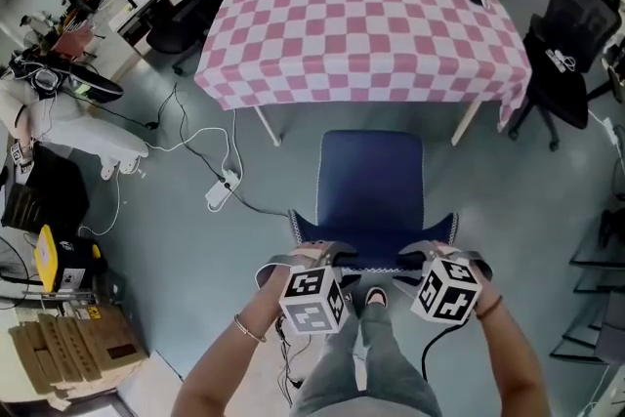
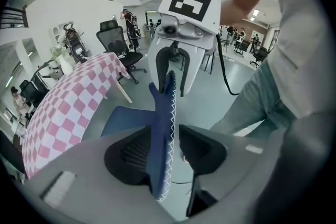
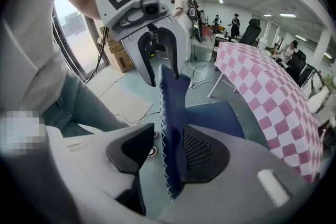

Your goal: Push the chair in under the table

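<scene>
Plainly the left gripper [image 2: 167,136] sits astride the top edge of the backrest [image 1: 376,251], jaws standing wide with the blue panel between them and a sliver of floor showing beside the stitched rim, so it straddles rather than clamps; the right gripper [image 3: 169,134] does the same toward the other end of that edge, one jaw clear of the fabric, the other close behind it; I judge they are set one to each side so that a push goes evenly through the backrest and the chair [image 1: 371,181] runs straight; the chair stands out on the floor, facing the table [image 1: 361,34] with its pink checked cloth, its front edge near the hem but not yet under it, lined up between the two near table legs [image 1: 267,125]; the chair's own legs are hidden beneath it in the head view, so whether they roll or drag cannot be told; whether the farther pad of either gripper touches the fabric is hard to make out.
</scene>
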`<action>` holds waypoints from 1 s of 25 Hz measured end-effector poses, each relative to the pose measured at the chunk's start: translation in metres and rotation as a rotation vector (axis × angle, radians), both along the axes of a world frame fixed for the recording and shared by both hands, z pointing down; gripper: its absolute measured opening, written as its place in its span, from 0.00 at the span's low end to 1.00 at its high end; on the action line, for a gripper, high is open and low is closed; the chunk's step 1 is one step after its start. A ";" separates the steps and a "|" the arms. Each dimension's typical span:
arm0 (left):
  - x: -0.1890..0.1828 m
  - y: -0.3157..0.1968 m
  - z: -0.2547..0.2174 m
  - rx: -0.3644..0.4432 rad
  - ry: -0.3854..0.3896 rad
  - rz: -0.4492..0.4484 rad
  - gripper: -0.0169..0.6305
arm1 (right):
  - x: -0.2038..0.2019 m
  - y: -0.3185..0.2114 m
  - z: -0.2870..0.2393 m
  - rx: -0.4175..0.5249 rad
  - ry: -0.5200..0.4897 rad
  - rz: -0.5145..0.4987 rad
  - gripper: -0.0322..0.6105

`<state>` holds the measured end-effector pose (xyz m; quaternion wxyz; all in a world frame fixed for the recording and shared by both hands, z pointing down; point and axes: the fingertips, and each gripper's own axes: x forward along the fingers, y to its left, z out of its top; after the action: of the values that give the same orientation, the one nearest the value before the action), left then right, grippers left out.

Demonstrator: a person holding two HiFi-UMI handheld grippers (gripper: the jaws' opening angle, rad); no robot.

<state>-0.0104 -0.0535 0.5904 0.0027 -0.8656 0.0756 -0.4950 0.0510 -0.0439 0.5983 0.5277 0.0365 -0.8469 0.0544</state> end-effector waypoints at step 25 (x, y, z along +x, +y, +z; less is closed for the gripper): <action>0.021 -0.019 0.034 -0.063 0.003 -0.066 0.19 | 0.006 -0.029 0.031 0.059 0.074 -0.001 0.23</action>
<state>0.0106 -0.0723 0.6241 -0.0410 -0.8631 0.0883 -0.4956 0.0566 -0.0730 0.6289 0.5573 0.0537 -0.8281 0.0280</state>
